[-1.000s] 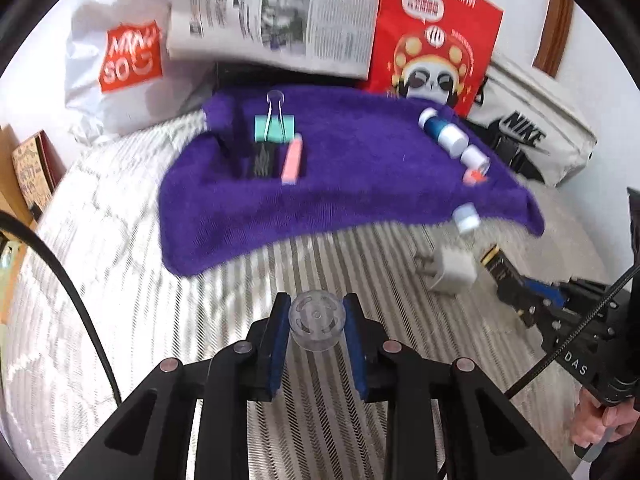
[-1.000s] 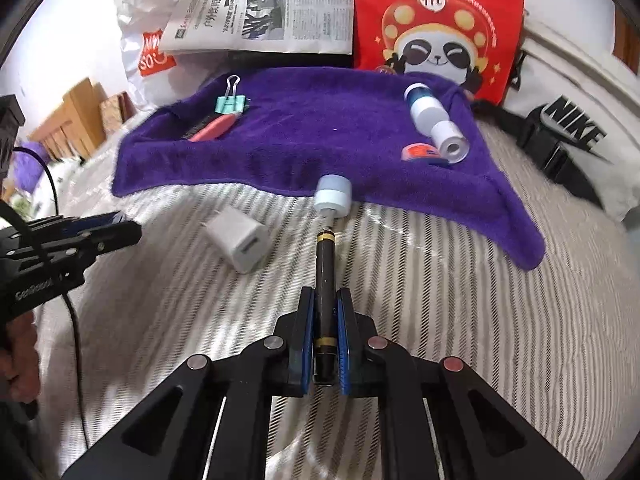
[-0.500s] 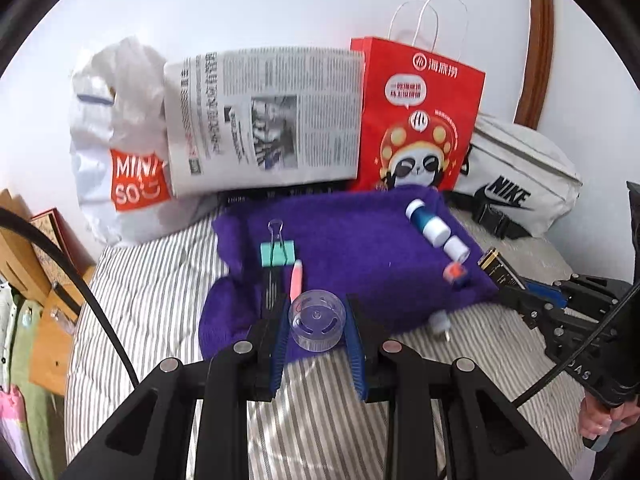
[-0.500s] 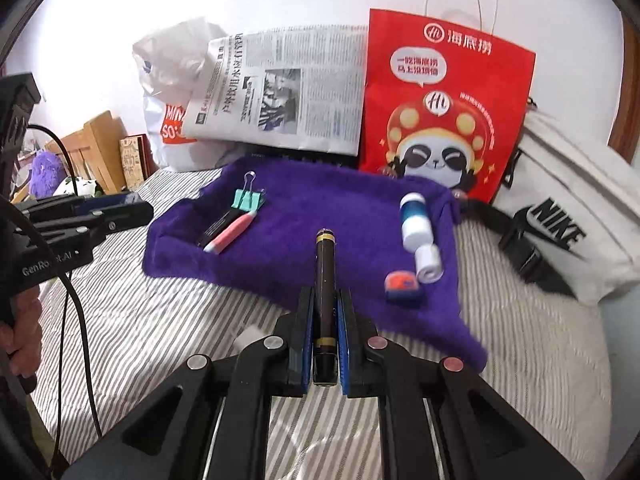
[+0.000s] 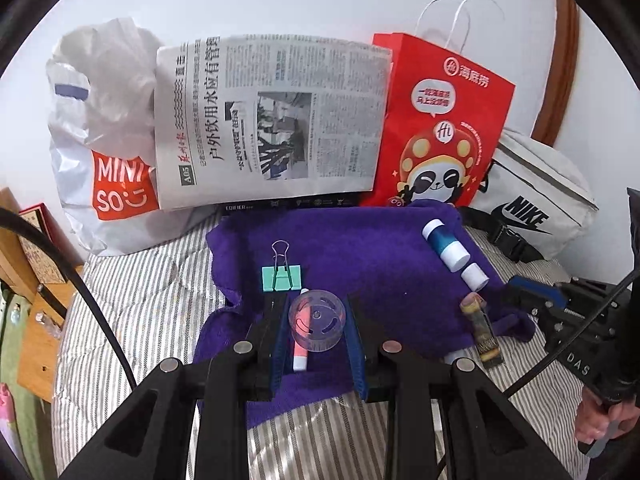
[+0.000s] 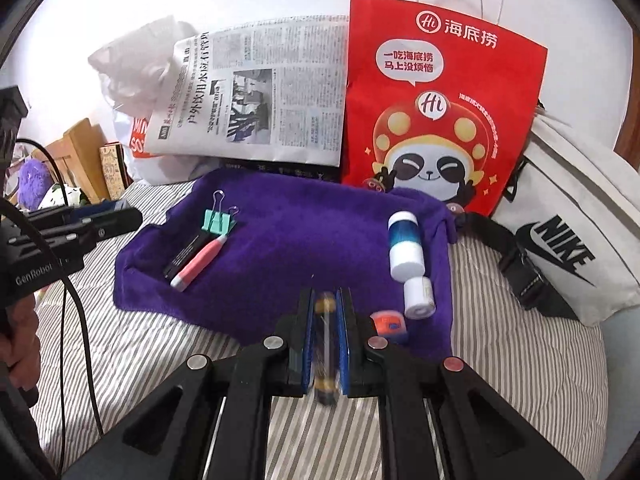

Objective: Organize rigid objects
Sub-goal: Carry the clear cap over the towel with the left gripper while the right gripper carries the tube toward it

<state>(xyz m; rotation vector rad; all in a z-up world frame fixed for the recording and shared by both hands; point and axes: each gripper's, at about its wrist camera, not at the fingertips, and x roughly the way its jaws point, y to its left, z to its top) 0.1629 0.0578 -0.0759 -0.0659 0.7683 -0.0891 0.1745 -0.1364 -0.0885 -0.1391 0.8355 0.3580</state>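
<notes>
Left gripper clamps clear round plastic spool; right gripper pinches slim black gold-banded tube (blurred). Both loads poised over purple towel, likely sorting area.

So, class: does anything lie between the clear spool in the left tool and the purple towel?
Nothing blocks it. The left tool holds the clear spool above the purple towel; the pink pen and green binder clip lie beneath.

The pen between the right jaws is motion-blurred, and a hand at nine o'clock is cut off by the edge.
</notes>
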